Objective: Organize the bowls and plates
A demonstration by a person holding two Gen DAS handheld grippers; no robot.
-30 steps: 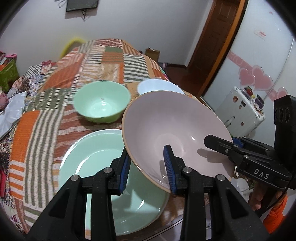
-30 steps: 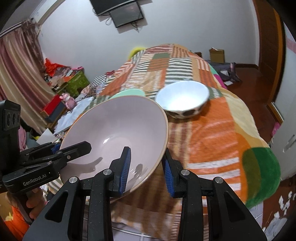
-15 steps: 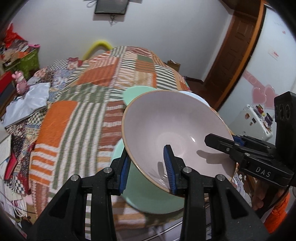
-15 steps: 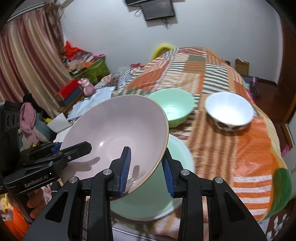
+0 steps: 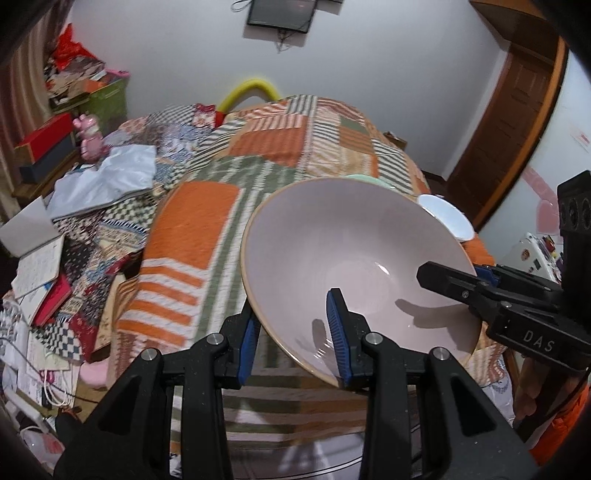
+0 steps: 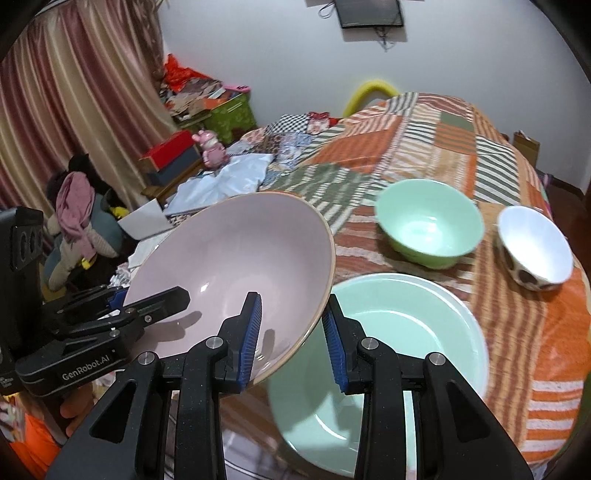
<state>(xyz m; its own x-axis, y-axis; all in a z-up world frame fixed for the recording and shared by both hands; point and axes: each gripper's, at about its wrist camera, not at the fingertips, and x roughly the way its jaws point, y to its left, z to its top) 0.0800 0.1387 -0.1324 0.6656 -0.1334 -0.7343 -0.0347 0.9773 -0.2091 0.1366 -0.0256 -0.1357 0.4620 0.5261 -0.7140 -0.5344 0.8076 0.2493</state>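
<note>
A big pink bowl [image 5: 354, 266] is up in the air, held by two tools at once. The left tool [image 5: 293, 336] pinches one side of the rim, with one blue pad inside the bowl and the other pad outside it. The right tool [image 6: 291, 336] pinches the other side of the rim the same way. Both tools are almost closed, with only the thin wall of the bowl between their pads. The bowl is tipped, so you can look right into it. It is empty and shiny inside.

Under the right side of the pink bowl sits a wide green plate [image 6: 406, 354] on the desk [image 6: 535, 369]. The pink bowl hangs partly over the near left edge of that plate. I cannot tell if they touch.

Behind the plate stands a small green bowl [image 6: 430, 221]. Just to its right stands a white bowl [image 6: 533, 247] with dark spots on its outside. These two bowls are close but apart. Both are the right way up and empty.

The desk is covered with a patchwork cloth [image 5: 207, 221] in orange, green and white stripes. To the left, lower down, lie books and papers in a messy heap [image 5: 48, 266]. A little pink toy [image 6: 212, 149] stands farther back near a red box [image 6: 171, 147]. A striped curtain [image 6: 70, 96] hangs on the left wall. A dark screen [image 6: 371, 13] hangs high on the white wall.
</note>
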